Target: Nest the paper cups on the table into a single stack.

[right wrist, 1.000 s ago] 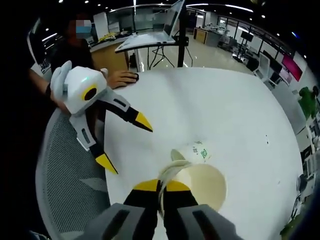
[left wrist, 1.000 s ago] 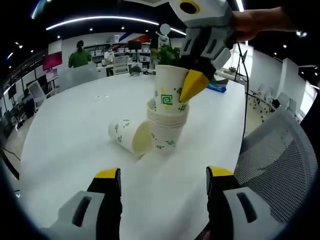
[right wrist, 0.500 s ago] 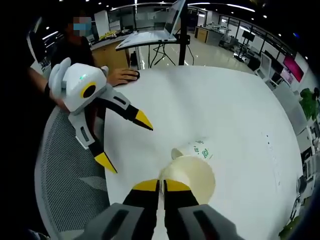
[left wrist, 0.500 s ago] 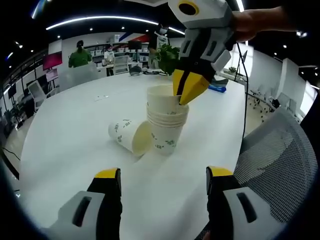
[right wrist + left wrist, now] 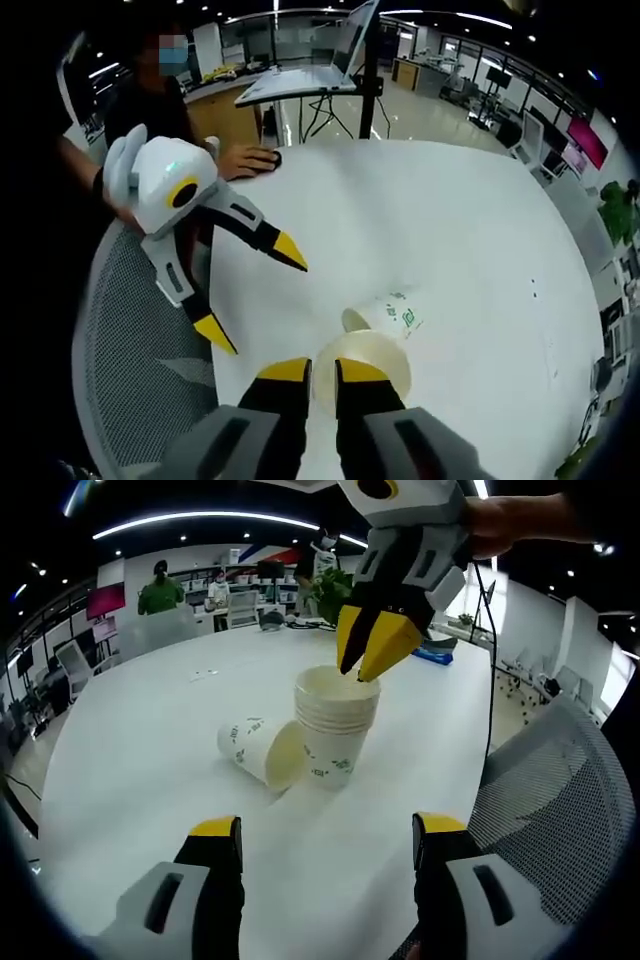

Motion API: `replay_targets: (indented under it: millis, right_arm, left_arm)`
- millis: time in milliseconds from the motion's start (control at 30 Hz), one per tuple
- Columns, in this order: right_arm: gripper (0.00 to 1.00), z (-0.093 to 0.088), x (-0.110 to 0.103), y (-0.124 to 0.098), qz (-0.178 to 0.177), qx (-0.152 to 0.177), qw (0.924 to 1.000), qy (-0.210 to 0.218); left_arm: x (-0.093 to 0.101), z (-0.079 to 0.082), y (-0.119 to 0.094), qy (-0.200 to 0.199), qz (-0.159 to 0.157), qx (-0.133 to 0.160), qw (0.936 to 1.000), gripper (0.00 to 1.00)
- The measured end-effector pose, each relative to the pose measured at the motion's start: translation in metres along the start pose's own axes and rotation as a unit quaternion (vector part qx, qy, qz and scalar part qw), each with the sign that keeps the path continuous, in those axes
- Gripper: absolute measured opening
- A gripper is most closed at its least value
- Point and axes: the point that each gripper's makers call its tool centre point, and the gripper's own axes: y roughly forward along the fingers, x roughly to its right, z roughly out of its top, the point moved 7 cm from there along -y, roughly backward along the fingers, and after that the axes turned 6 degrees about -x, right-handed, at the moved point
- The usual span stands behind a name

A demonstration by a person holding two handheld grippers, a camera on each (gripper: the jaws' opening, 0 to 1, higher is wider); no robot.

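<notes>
Left gripper view: the right claw (image 5: 362,652) has let go, slightly spread just above the stack (image 5: 336,725), where its cup now sits fully nested. One cup (image 5: 262,753) lies on the tabletop (image 5: 130,740) beside it; left claw (image 5: 328,832) spread wide.

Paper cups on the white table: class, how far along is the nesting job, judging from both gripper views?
Done: several white paper cups sit nested in an upright stack. In hand: nothing; the right gripper hovers just above the stack's rim with its jaws slightly apart, and the left gripper is open. Left: one green-printed paper cup lies on its side beside the stack.
</notes>
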Motion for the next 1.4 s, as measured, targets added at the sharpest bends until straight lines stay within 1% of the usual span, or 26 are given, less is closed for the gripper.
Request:
replay_targets:
  millis: [133, 233, 367, 400, 467, 567, 600, 667, 700, 733, 800, 833, 900, 967, 1000, 1033, 1100, 1133, 1167, 1200, 1233, 1300, 1367, 1400]
  right_arm:
    - [0.08, 0.010, 0.004, -0.003, -0.013, 0.023, 0.9996, 0.002]
    - [0.12, 0.020, 0.008, -0.002, -0.031, 0.036, 0.9988, -0.001]
    - [0.21, 0.029, 0.013, 0.002, -0.051, 0.045, 0.9977, 0.001]
    - [0.24, 0.031, 0.016, 0.004, -0.062, 0.047, 0.9970, 0.003]
    - [0.28, 0.036, 0.021, 0.007, -0.079, 0.049, 0.9957, 0.004]
    - [0.37, 0.042, 0.028, 0.014, -0.091, 0.047, 0.9947, 0.010]
    - [0.43, 0.043, 0.029, 0.015, -0.093, 0.043, 0.9947, 0.010]
    - [0.49, 0.043, 0.035, 0.024, -0.107, 0.014, 0.9942, -0.006]
    - [0.51, 0.043, 0.038, 0.029, -0.120, -0.009, 0.9924, -0.024]
    - [0.51, 0.044, 0.038, 0.031, -0.129, -0.024, 0.9907, -0.037]
    - [0.51, 0.046, 0.039, 0.040, -0.136, -0.056, 0.9870, -0.066]
    - [0.51, 0.047, 0.039, 0.043, -0.135, -0.064, 0.9865, -0.068]
    - [0.51, 0.051, 0.038, 0.052, -0.129, -0.063, 0.9875, -0.066]
    - [0.52, 0.054, 0.032, 0.057, -0.116, -0.078, 0.9873, -0.075]
    - [0.53, 0.052, 0.032, 0.064, -0.109, -0.091, 0.9864, -0.083]
    - [0.53, 0.052, 0.032, 0.067, -0.110, -0.095, 0.9856, -0.087]
    - [0.54, 0.053, 0.029, 0.068, -0.115, -0.113, 0.9816, -0.104]
    - [0.54, 0.049, 0.034, 0.074, -0.118, -0.127, 0.9783, -0.115]
    - [0.54, 0.048, 0.036, 0.078, -0.119, -0.131, 0.9774, -0.116]
    - [0.54, 0.047, 0.034, 0.076, -0.120, -0.135, 0.9764, -0.118]
    - [0.54, 0.046, 0.035, 0.077, -0.122, -0.144, 0.9749, -0.118]
    - [0.55, 0.043, 0.039, 0.088, -0.123, -0.156, 0.9726, -0.121]
    - [0.56, 0.041, 0.042, 0.094, -0.121, -0.162, 0.9715, -0.124]
    - [0.56, 0.039, 0.043, 0.097, -0.116, -0.170, 0.9708, -0.123]
  left_arm:
    - [0.000, 0.000, 0.000, 0.001, -0.001, -0.001, 1.0000, 0.67]
    - [0.001, 0.000, 0.000, 0.001, -0.002, -0.002, 1.0000, 0.67]
    - [0.003, 0.000, -0.001, 0.002, -0.003, -0.004, 1.0000, 0.67]
    - [0.003, 0.000, -0.001, 0.002, -0.003, -0.004, 1.0000, 0.67]
    - [0.003, 0.000, -0.001, 0.002, -0.003, -0.004, 1.0000, 0.67]
    - [0.002, -0.001, 0.000, 0.002, -0.004, -0.005, 1.0000, 0.67]
    - [0.002, -0.001, 0.001, 0.002, -0.004, -0.005, 1.0000, 0.67]
    - [0.003, 0.000, 0.000, 0.003, -0.005, -0.006, 1.0000, 0.67]
    - [0.003, 0.000, 0.000, 0.003, -0.005, -0.006, 1.0000, 0.67]
    - [0.003, 0.000, 0.000, 0.003, -0.005, -0.007, 1.0000, 0.67]
    - [0.004, -0.001, 0.000, 0.004, -0.006, -0.008, 0.9999, 0.67]
    - [0.003, -0.001, 0.001, 0.004, -0.006, -0.008, 0.9999, 0.67]
    - [0.003, -0.001, 0.002, 0.004, -0.006, -0.008, 0.9999, 0.67]
    - [0.003, -0.001, 0.001, 0.003, -0.006, -0.008, 0.9999, 0.67]
    - [0.002, -0.002, 0.001, 0.002, -0.006, -0.007, 1.0000, 0.67]
    - [0.002, -0.002, 0.001, 0.001, -0.005, -0.007, 1.0000, 0.67]
    - [0.002, -0.001, 0.000, -0.001, -0.005, -0.006, 1.0000, 0.67]
    - [0.002, -0.001, 0.000, -0.002, -0.005, -0.005, 1.0000, 0.67]
    - [0.002, -0.001, 0.000, -0.002, -0.005, -0.005, 1.0000, 0.67]
    - [0.002, -0.001, 0.000, -0.002, -0.004, -0.005, 1.0000, 0.67]
    - [0.001, -0.001, 0.000, -0.001, -0.004, -0.005, 1.0000, 0.67]
    - [0.001, -0.001, 0.001, -0.001, -0.004, -0.005, 1.0000, 0.67]
    - [0.001, -0.001, 0.002, -0.001, -0.004, -0.005, 1.0000, 0.67]
    - [0.000, -0.002, 0.002, -0.001, -0.003, -0.005, 1.0000, 0.67]
